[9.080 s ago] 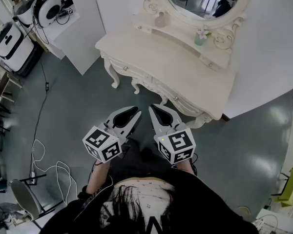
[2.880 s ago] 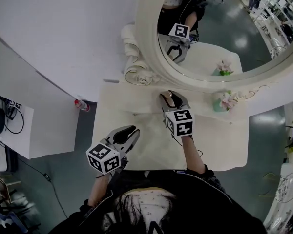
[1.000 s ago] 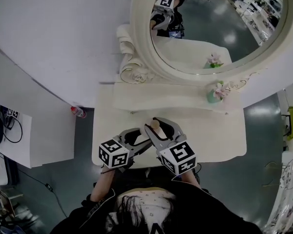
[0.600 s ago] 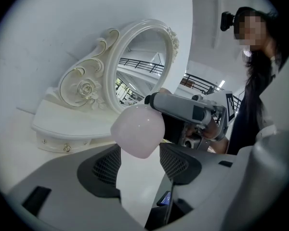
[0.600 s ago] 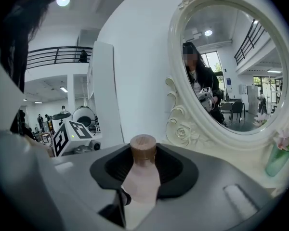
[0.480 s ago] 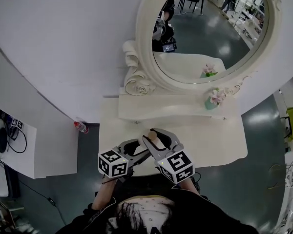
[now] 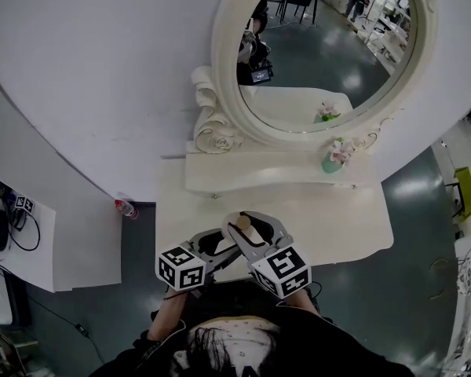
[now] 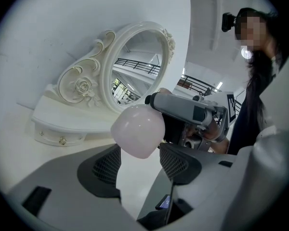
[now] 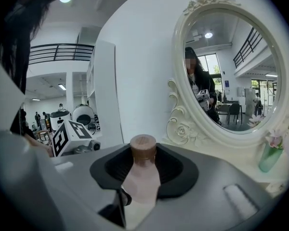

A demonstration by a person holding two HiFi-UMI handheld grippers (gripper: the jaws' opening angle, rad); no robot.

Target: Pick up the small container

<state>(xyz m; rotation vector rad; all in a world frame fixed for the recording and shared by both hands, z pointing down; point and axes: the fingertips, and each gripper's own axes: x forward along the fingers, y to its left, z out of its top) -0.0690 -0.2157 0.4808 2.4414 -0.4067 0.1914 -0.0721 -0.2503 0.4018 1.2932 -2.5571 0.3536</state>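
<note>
The small container [image 7: 246,228] is a pale pink bottle with a brown cap [image 9: 143,147]. My right gripper [image 7: 251,228] is shut on it and holds it just above the white dressing table's front edge. In the right gripper view the bottle [image 9: 143,182] stands upright between the dark pads. My left gripper [image 7: 213,242] is close on the left with its jaws apart. In the left gripper view the bottle's rounded side [image 8: 137,129] hangs just beyond the left gripper's [image 8: 142,160] open tips, with the right gripper [image 8: 183,112] behind it.
The dressing table [image 7: 345,226] carries a raised shelf [image 7: 275,175] and a big oval mirror [image 7: 322,45]. A green vase with pink flowers [image 7: 334,157] stands at the shelf's right end. A red-capped bottle [image 7: 124,208] lies on the floor left, beside a white desk [image 7: 31,242].
Within the last second both grippers stay together at the table's front edge with the bottle in the right one. Before that, the right gripper was out by the shelf.
</note>
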